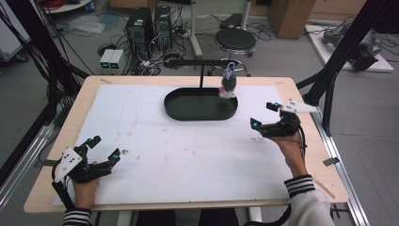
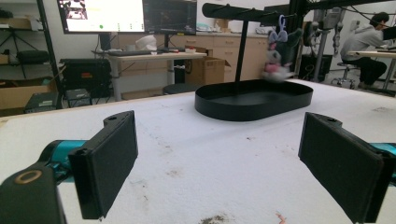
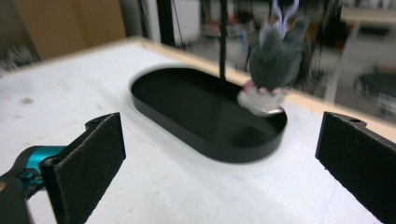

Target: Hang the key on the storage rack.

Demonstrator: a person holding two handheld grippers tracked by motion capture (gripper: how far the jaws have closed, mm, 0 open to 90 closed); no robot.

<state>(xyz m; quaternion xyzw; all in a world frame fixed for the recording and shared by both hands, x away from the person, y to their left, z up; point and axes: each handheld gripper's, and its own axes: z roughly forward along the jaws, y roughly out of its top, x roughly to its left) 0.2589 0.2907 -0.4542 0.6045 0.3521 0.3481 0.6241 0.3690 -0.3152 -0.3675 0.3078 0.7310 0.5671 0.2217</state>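
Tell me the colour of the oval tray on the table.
Black. The oval tray shows best in the left gripper view.

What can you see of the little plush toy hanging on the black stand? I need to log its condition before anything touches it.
The plush toy is small and dark grey, soft and fuzzy, with a pale purple loop or bow on top and pink and white parts at its bottom. It hangs by that top from the horizontal bar of the black stand, above the right end of the oval black tray. It looks blurred in the right gripper view, so finer detail is unclear. Both grippers are open and well away from it.
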